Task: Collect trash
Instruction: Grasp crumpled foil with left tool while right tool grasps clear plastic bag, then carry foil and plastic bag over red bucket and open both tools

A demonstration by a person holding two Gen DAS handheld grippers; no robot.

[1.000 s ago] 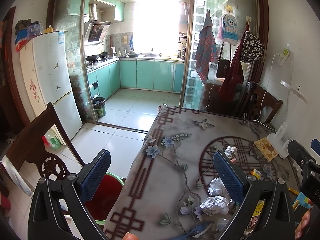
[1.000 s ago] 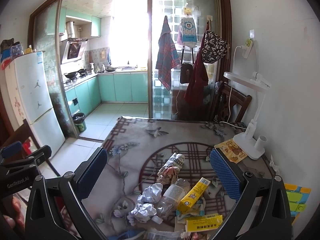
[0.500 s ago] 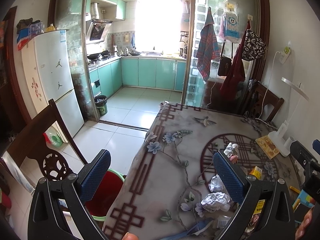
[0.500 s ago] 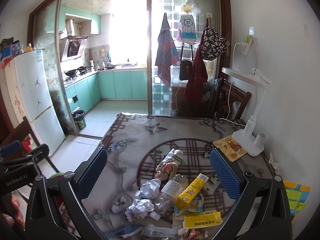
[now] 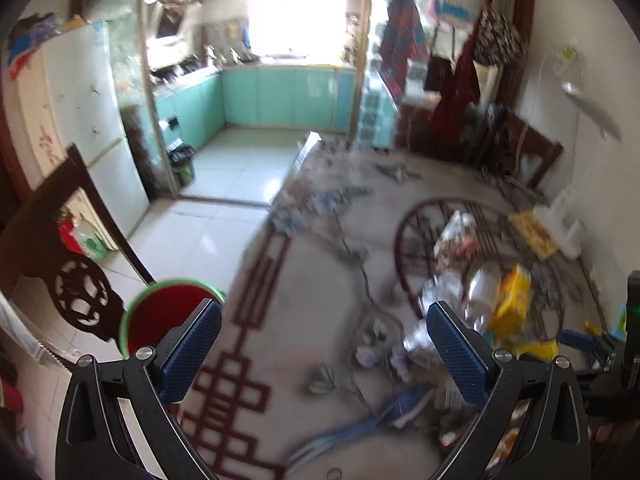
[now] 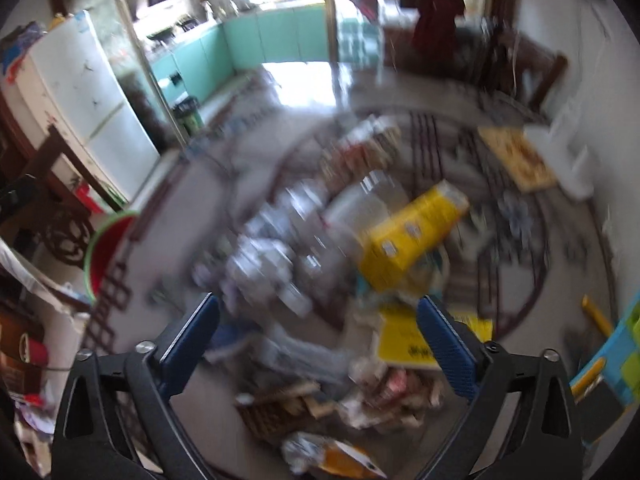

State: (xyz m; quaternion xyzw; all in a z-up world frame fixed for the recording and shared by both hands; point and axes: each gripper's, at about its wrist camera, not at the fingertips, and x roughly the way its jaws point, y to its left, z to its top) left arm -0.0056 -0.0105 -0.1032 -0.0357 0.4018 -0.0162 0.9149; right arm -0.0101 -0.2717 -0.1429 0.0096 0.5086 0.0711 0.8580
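Note:
A heap of trash lies on the patterned table [image 5: 304,288]: crumpled white paper [image 6: 264,264], a yellow box [image 6: 412,236], a flat yellow packet [image 6: 404,344], a clear plastic bottle [image 5: 482,288] and wrappers. A red bin with a green rim [image 5: 168,312] stands on the floor at the table's left edge; it also shows in the right wrist view [image 6: 106,252]. My left gripper [image 5: 324,348] is open and empty above the table's near left part. My right gripper [image 6: 316,344] is open and empty, low over the heap. Both views are blurred.
A dark wooden chair [image 5: 60,264] stands left of the bin. A white lamp base [image 6: 572,164] and a yellow card [image 6: 516,160] sit at the table's far right. A fridge [image 5: 80,128] stands at the left wall. Colourful items [image 6: 616,360] lie at the right edge.
Both grippers have tilted downward and moved in toward the table. The right one has dropped close over the trash heap. The red bin has come into plain view. Both stay open.

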